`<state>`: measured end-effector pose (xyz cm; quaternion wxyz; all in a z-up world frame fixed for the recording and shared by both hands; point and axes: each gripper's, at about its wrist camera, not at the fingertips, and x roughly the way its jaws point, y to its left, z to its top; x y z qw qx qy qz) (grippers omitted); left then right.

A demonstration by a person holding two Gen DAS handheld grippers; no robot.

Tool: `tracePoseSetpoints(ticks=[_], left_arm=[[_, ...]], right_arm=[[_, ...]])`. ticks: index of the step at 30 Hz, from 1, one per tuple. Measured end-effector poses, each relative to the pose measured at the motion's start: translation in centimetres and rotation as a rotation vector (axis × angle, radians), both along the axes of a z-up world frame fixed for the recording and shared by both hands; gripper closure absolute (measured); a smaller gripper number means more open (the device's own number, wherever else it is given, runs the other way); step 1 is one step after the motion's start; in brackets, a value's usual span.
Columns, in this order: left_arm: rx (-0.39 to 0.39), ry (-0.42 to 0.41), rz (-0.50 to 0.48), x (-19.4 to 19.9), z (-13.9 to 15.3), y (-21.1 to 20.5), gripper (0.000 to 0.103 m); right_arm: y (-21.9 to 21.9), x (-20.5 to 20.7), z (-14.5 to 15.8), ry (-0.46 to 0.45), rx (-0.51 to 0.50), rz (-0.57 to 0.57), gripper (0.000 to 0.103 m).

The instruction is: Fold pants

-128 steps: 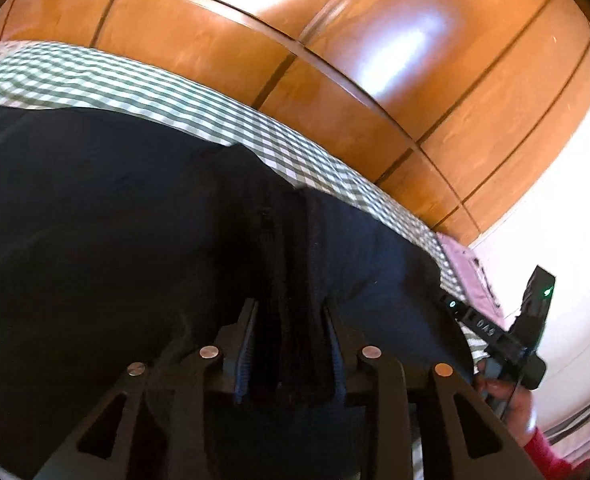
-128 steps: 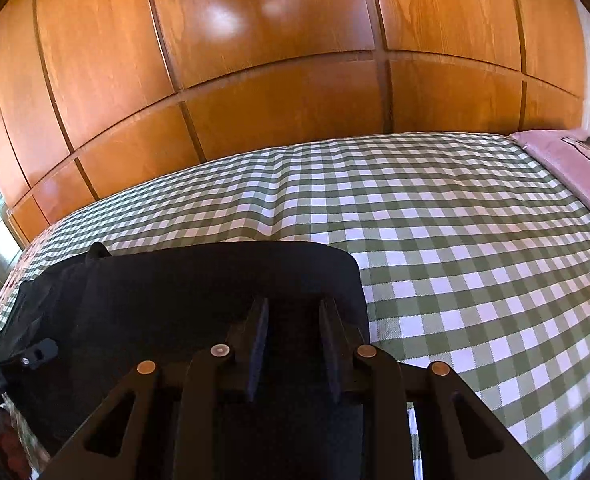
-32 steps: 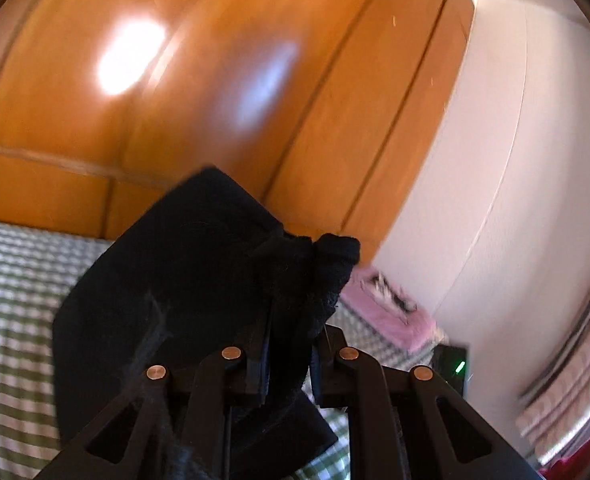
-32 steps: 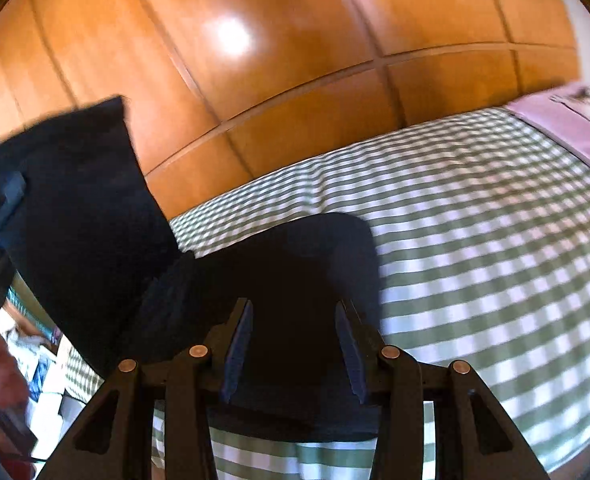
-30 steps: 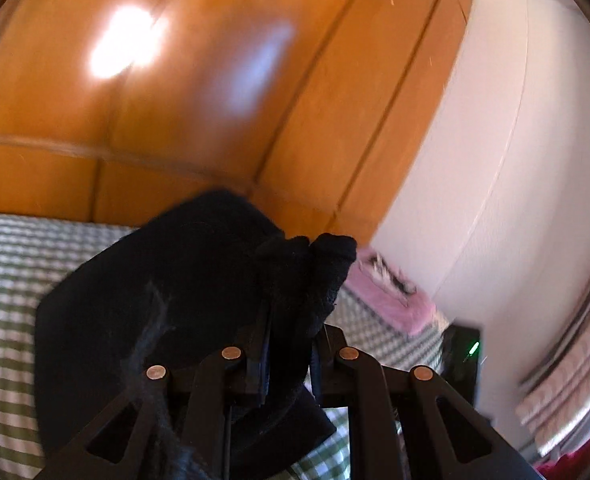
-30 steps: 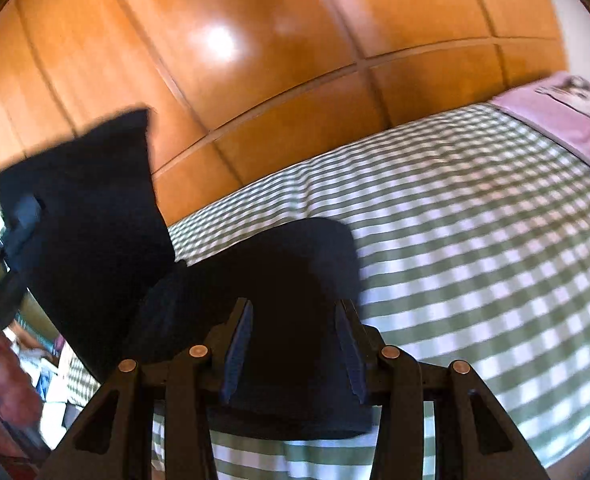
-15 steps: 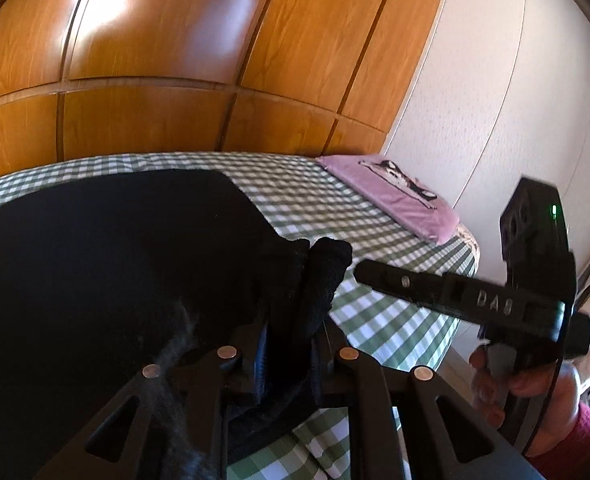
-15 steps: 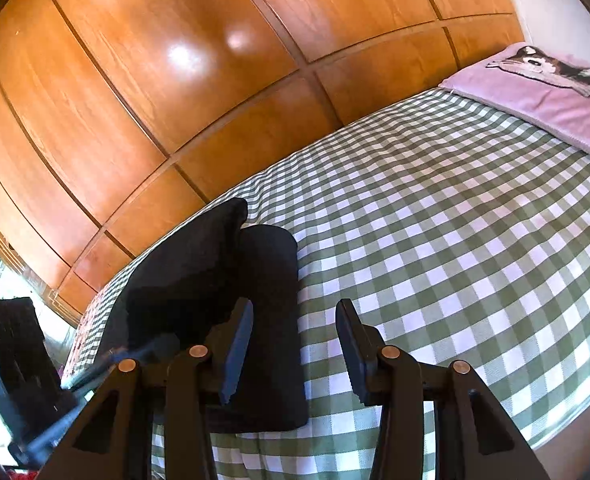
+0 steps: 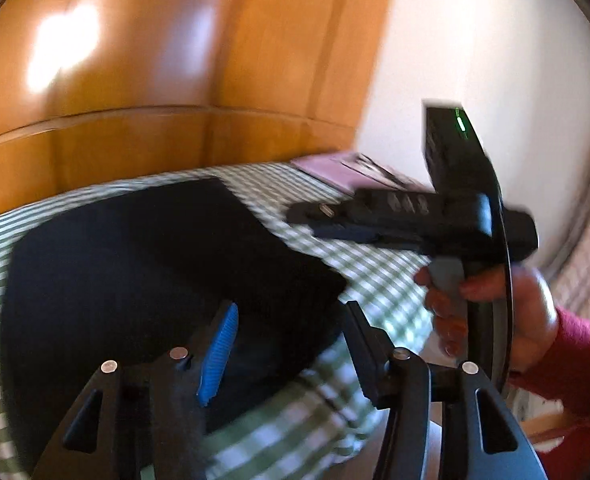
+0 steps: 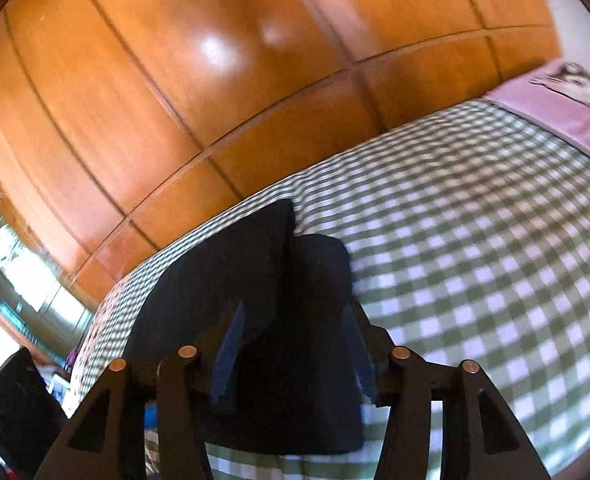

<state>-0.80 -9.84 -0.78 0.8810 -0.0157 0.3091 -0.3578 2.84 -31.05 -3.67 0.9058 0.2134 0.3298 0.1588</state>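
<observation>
The dark navy pants lie folded in a compact stack on the green checked bedspread, near the bed's front edge. My left gripper is open and empty just above the stack's near edge. The pants also show in the right wrist view, with the upper layer's corner sticking up. My right gripper is open and empty over the stack's near part. In the left wrist view the right gripper is held by a hand in a red sleeve, to the right of the pants.
A wooden panelled wall runs behind the bed. A pink pillow with a cat print lies at the far right end. The bedspread right of the pants is bare. A white wall stands on the right.
My left gripper carried the pants end over onto the stack, then opened and let go. My right gripper has stayed open and moved closer over the folded stack.
</observation>
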Motion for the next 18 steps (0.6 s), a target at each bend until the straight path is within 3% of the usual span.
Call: tracePoseSetpoints(ticks=[7,9,11,14,18], left_arm=[[-0.047,0.052,0.333,3.1,-0.4,8.7,0.048],[-0.049,0.106,0.368,3.9,-1.9,10.0,0.049],[-0.044,0.11,0.372,3.7,-2.8,10.3,0.049],[-0.038,0.088,0.367,2.9,-2.9,9.5,0.049],[-0.112,0.105,0.332,2.1,-2.5,9.5,0.048]], right_arm=[[1.8,4.3,-2.0,0.073,0.042,0.067,0.051],[1.8,5.3,-3.1,0.117,0.071,0.061,0.05],[1.7,5.7,-3.7,0.144,0.115,0.058,0.053],[2.1,5.4,-3.2,0.154,0.126,0.099,0.089],[1.5,3.7,-0.1,0.088,0.144,0.11,0.094]])
